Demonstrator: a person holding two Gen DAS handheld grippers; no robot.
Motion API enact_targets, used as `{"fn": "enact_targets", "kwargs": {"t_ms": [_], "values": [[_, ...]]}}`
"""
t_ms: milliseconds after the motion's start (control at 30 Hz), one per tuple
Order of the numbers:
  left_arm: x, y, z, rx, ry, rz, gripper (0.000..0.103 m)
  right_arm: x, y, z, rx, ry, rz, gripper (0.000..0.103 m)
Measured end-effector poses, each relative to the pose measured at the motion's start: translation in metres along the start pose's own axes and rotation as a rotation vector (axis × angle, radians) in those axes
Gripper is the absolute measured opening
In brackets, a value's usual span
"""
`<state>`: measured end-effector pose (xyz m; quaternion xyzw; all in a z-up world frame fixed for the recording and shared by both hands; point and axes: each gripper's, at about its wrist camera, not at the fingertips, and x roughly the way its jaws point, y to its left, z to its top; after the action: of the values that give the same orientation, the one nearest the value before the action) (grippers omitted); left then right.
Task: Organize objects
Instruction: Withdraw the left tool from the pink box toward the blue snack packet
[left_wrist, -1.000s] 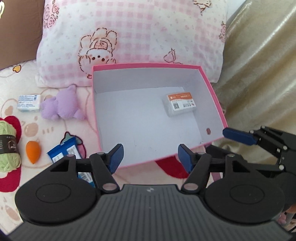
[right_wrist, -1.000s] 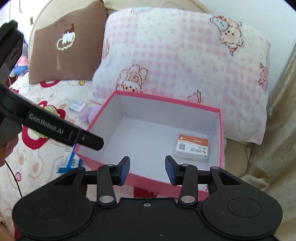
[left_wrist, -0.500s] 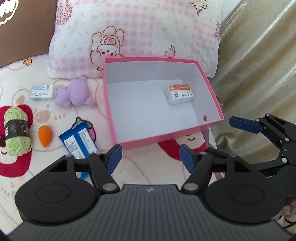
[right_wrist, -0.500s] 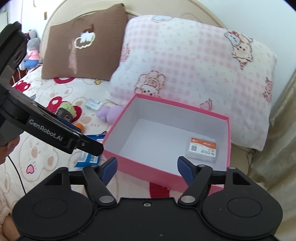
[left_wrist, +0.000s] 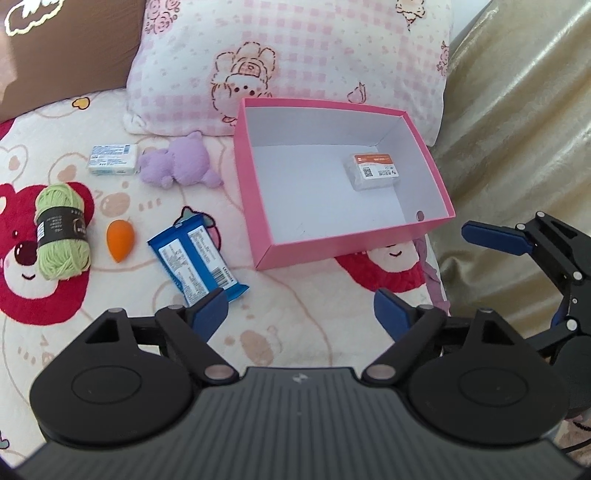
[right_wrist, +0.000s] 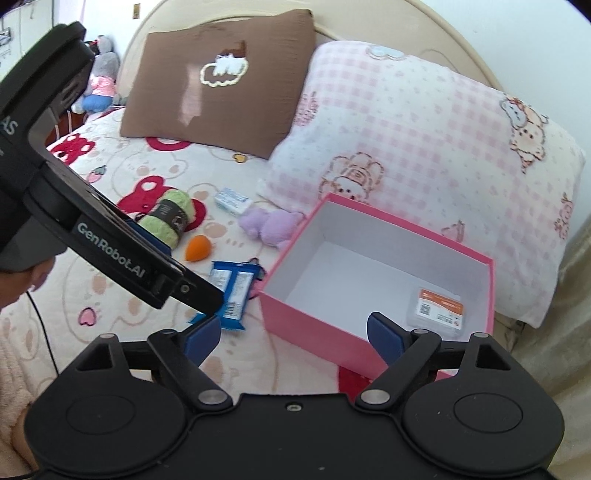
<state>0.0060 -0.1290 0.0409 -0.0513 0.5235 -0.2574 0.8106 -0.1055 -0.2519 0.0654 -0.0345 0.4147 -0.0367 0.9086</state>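
Observation:
A pink box (left_wrist: 284, 243) (right_wrist: 314, 321) lies open on the bed with a small orange-labelled case (left_wrist: 373, 171) (right_wrist: 437, 308) inside. Left of it lie a blue snack packet (left_wrist: 197, 258) (right_wrist: 232, 288), an orange egg-shaped sponge (left_wrist: 120, 240) (right_wrist: 197, 248), a green yarn ball (left_wrist: 61, 230) (right_wrist: 170, 214), a purple plush toy (left_wrist: 177, 166) (right_wrist: 267, 225) and a white-blue small box (left_wrist: 112, 159) (right_wrist: 232, 199). My left gripper (left_wrist: 301, 314) is open and empty, above the bed in front of the pink box. My right gripper (right_wrist: 293, 334) is open and empty, near the pink box's front corner.
A pink checked pillow (left_wrist: 295, 55) (right_wrist: 424, 147) lies behind the pink box and a brown pillow (right_wrist: 218, 92) to its left. A beige cover (left_wrist: 517, 129) hangs at the right edge of the bed. The left gripper's body (right_wrist: 74, 206) crosses the right wrist view.
Both grippers have pulled back and up from the pink box, and the left one has swung left so more loose objects show. The right gripper's jaws have opened wider.

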Motion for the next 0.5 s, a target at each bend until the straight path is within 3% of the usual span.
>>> {"fn": "enact_targets", "kwargs": {"t_ms": [100, 500], "values": [[-0.005, 0.008, -0.005, -0.004, -0.007, 0.001, 0.092, -0.001, 0.009, 0.003, -0.01, 0.002, 0.023, 0.089], [-0.018, 0.051, -0.02, -0.041, -0.029, 0.03, 0.092, 0.01, 0.043, 0.013, -0.039, 0.022, 0.101, 0.089]]}}
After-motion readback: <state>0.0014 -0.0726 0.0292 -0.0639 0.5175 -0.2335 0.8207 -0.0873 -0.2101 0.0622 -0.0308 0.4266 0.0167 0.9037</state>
